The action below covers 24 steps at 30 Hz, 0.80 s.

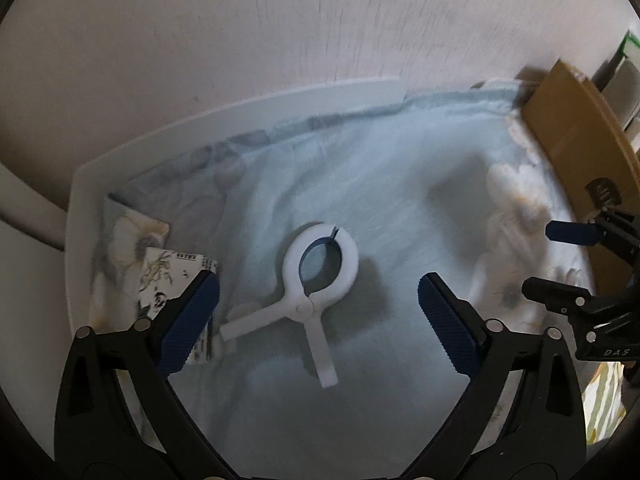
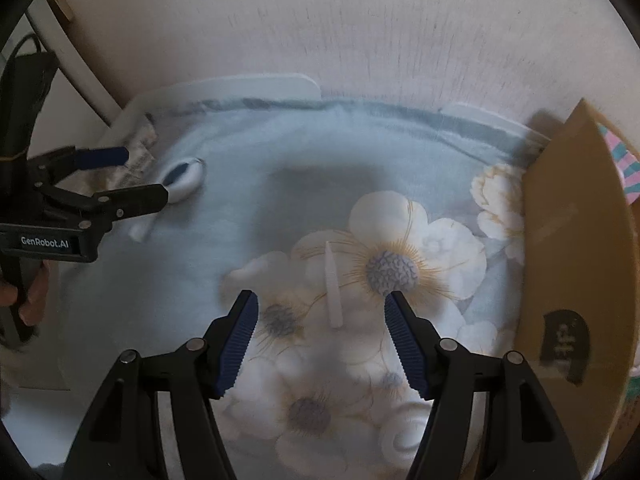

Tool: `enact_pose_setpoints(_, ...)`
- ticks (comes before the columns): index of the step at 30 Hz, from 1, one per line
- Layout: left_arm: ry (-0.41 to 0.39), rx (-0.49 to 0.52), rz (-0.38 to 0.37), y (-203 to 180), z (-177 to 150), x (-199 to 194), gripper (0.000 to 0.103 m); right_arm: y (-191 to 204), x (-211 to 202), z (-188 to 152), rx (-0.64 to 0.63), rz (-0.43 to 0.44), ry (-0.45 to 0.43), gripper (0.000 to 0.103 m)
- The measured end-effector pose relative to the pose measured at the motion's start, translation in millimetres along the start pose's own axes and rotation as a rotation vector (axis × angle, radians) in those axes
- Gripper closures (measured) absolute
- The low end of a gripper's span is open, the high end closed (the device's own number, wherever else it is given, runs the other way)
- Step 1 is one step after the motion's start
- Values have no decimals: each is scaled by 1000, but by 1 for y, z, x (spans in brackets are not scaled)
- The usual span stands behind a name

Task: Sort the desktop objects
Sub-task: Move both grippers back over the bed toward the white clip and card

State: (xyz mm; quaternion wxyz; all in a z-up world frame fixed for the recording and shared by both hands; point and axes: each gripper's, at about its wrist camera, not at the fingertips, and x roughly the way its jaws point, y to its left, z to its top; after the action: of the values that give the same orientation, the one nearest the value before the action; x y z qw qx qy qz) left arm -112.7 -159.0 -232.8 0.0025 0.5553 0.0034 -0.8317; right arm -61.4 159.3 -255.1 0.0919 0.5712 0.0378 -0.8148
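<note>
A large white plastic clip (image 1: 316, 284) lies flat on the pale blue floral cloth (image 1: 360, 184), its round jaws pointing away from me. My left gripper (image 1: 318, 312) is open and hangs just above it, fingers either side of its handles. A printed paper packet (image 1: 168, 276) lies by the left finger. My right gripper (image 2: 320, 340) is open over a small white tapered stick (image 2: 333, 286) on the cloth's flower print. The clip also shows in the right wrist view (image 2: 182, 180), under the left gripper (image 2: 132, 178).
The cloth covers a white tabletop (image 1: 240, 108) against a pinkish wall (image 1: 280, 20). A brown cardboard box (image 2: 576, 260) stands at the right edge, also in the left wrist view (image 1: 576, 140). A striped item (image 2: 624, 168) shows behind the box.
</note>
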Motion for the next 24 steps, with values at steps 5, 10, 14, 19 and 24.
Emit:
enact_pose_setpoints(5,12,28,10,1,-4,13,11,3,11,2,-34,2,-3,41)
enact_pose_setpoints(10,14,35,5,1,-9,22,20,1,18,7,-40,5,-14,57)
enact_pose_setpoints(14,-18,63,29,-1,-14,21,23,3,20,10,-68,-42,-42,76)
enact_pose_setpoints(19,-55,54,29,0,-19,14,64,-5,17,5,-47,-67,-91,94)
enact_pose_setpoints(24,-70,61,36,0,-24,9,64,-21,9,1,43,14,-117,96)
